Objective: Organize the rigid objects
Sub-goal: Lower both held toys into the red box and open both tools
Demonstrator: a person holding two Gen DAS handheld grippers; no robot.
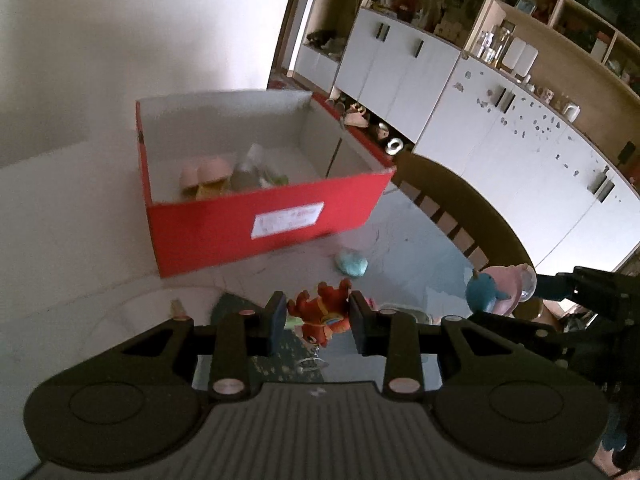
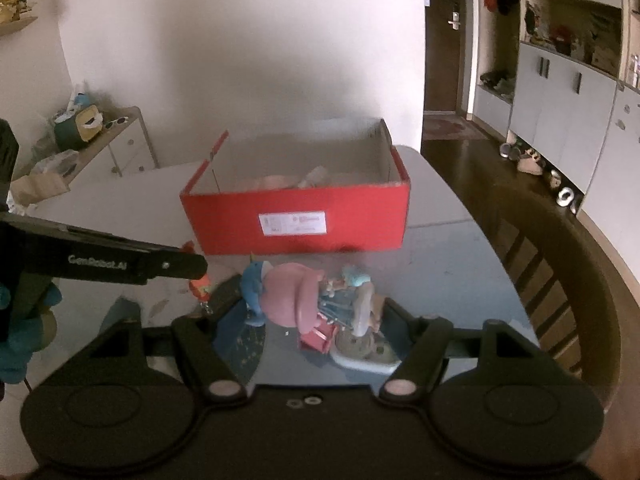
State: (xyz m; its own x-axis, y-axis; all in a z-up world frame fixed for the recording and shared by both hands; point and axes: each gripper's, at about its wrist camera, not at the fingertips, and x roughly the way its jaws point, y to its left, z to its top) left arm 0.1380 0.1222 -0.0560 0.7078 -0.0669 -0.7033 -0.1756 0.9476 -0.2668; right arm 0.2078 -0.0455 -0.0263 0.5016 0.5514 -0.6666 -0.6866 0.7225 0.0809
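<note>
Gripping a red toy (image 1: 322, 314) between closed pads, left gripper (image 1: 318, 320) sits low centre of the left view, red box (image 1: 264, 220) above it on the table (image 1: 80, 240); in the right view, right gripper (image 2: 308, 312) clamps a pink-and-blue toy cluster (image 2: 292, 300) at centre, box behind, blue toy (image 1: 352, 263) loose on table right of box front, chair (image 2: 560, 280) at right
</note>
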